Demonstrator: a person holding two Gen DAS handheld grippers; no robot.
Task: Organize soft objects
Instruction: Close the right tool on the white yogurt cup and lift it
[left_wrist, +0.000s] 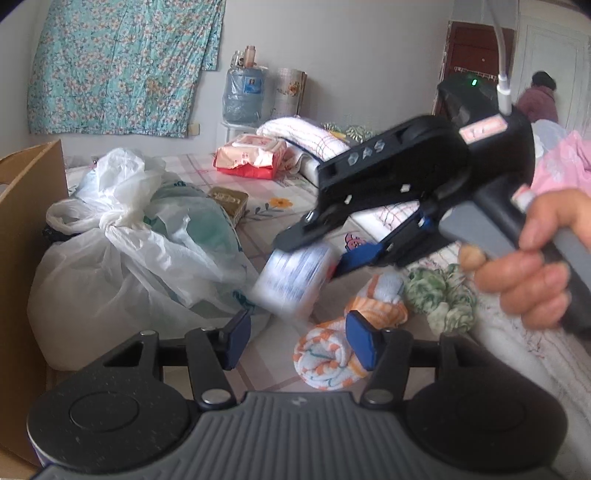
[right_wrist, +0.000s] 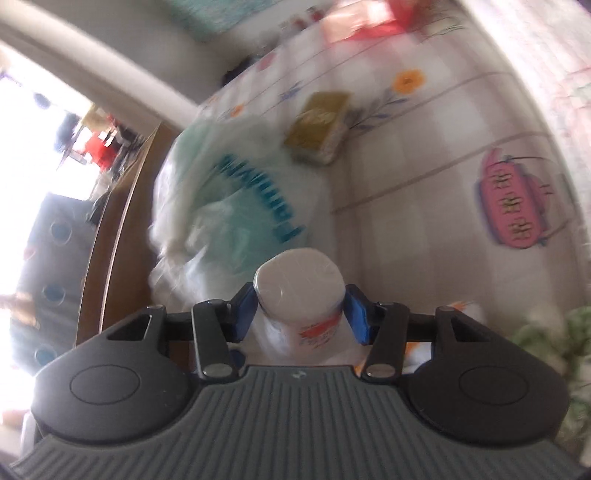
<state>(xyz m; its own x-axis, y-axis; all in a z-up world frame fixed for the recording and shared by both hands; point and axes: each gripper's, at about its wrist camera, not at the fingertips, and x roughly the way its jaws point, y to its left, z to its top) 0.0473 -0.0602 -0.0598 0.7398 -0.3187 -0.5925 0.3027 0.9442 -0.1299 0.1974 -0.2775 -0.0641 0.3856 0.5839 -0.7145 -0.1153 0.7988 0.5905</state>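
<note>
Over the bed's printed sheet (left_wrist: 266, 210), the right gripper (right_wrist: 301, 308) carries a small plastic-wrapped tissue pack (right_wrist: 299, 295), its jaws pinching the pack on both sides. Below it the left gripper (left_wrist: 299, 339) hovers with jaws spread and nothing between them, one pad just in front of a rolled orange-and-white towel (left_wrist: 332, 347) lying on the sheet.

The pack's wrapper looks slick and its body squashy, so I judge the hold could slip during this quick swing, which blurs both views. The nearby white plastic bags (left_wrist: 122, 236) are thin, crinkled and knotted; a jaw could snag one and drag it. The two grippers are near each other, so a clash seems possible.

The towel is soft terry, rolled into a loose cylinder that may unroll if pinched off-centre. A green-and-white scrunchie (left_wrist: 439, 295) lies ruffled beside it, and a stiff brown cardboard box (left_wrist: 26, 229) stands at the left.
</note>
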